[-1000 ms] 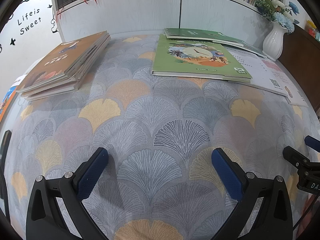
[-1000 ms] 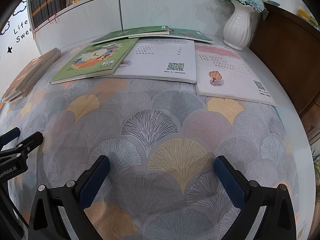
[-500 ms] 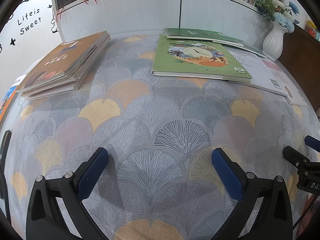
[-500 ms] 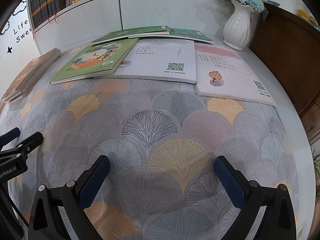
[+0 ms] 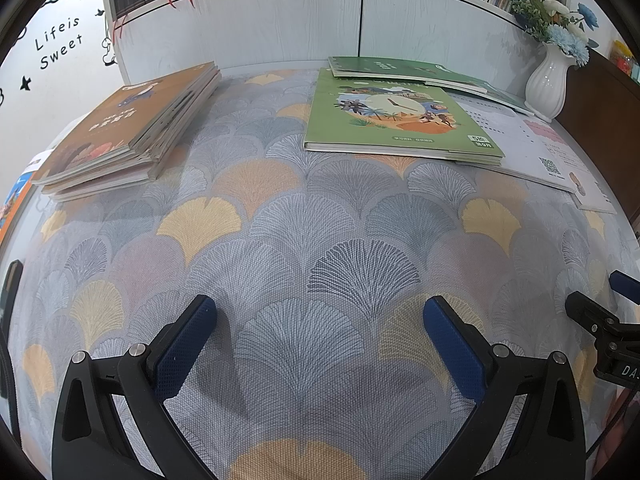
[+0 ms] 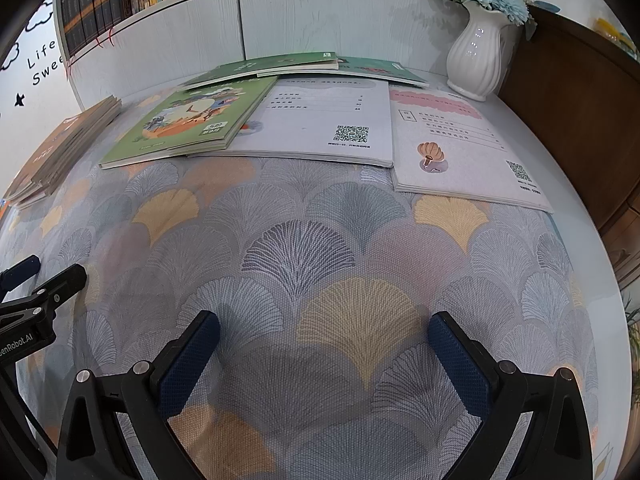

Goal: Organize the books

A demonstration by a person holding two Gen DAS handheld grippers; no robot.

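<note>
- While nothing sits between them, the left gripper (image 5: 320,320) and the right gripper (image 6: 324,340) both hover low over the table (image 5: 320,240) with jaws spread wide, released.
- Each gripper shows at the edge of the other's view, so the two are side by side at the near edge, well apart from any book.
- Far left lies a brown stack (image 5: 132,128), squared up fairly well.
- Far right, the loose books sprawl: a green book (image 6: 188,124) overlaps a white book (image 6: 320,120), a pink-topped book (image 6: 456,144) lies just beside that, and two more green books (image 6: 304,66) sit behind, near the vase (image 6: 476,56).
- Judged from this, the sorting is at a pause between pickups: one pile looks built, five books are still scattered.
- The next move likely calls for a reach forward to the green book, which lies on top, with jaws sliding flat over its near edge to pinch it.
- Thin covers lying flat may be hard to get under.
</note>
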